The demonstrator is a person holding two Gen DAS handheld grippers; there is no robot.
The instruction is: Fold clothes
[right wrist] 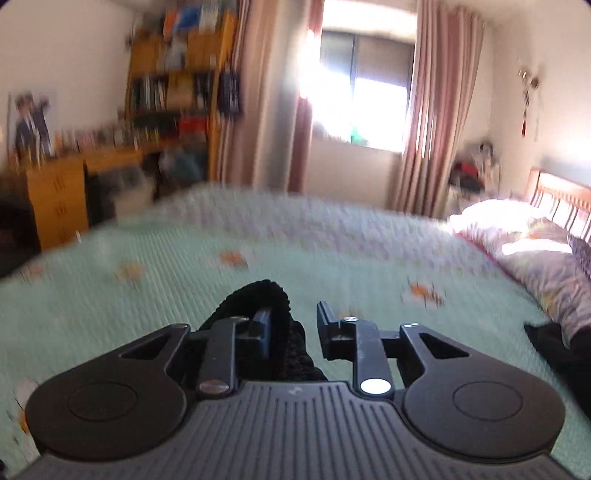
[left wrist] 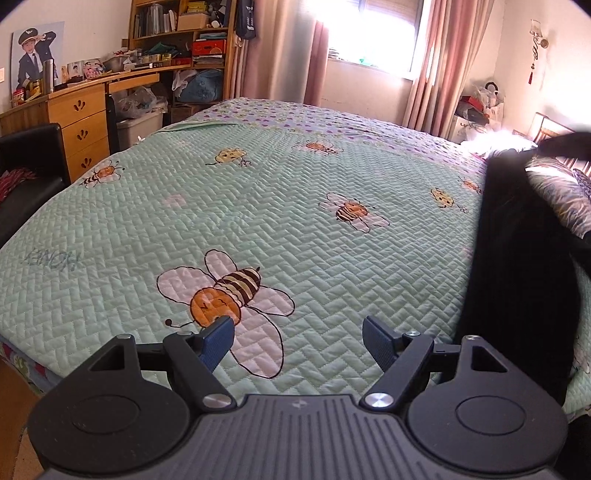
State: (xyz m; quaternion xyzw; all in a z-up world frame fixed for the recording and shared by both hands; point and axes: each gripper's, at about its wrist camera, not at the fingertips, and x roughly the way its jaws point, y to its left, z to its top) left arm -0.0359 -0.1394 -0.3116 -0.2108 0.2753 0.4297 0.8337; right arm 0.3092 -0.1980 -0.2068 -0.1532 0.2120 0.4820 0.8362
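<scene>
Left wrist view looks across a bed covered with a pale green quilted bedspread printed with cartoon bees. The left gripper hangs over the near edge of the bedspread with its blue-padded fingers spread wide and nothing between them. At the right side of this view a black garment hangs in a long dark column above the bedspread, its top reaching up toward the far right corner; what holds it up there is blurred and cannot be made out.

In the right wrist view, which is smeared by motion, the right gripper points out over the same bedspread. Its jaws stand partly apart. A bunch of black ribbed knit fabric drapes over the left finger and fills part of the gap, while the right finger stands clear of it, so the cloth is hooked on one finger and not pinched. More dark cloth lies at the right edge beside a floral pillow. A wooden desk and bookshelf stand at the far left, and pink curtains frame a bright window.
</scene>
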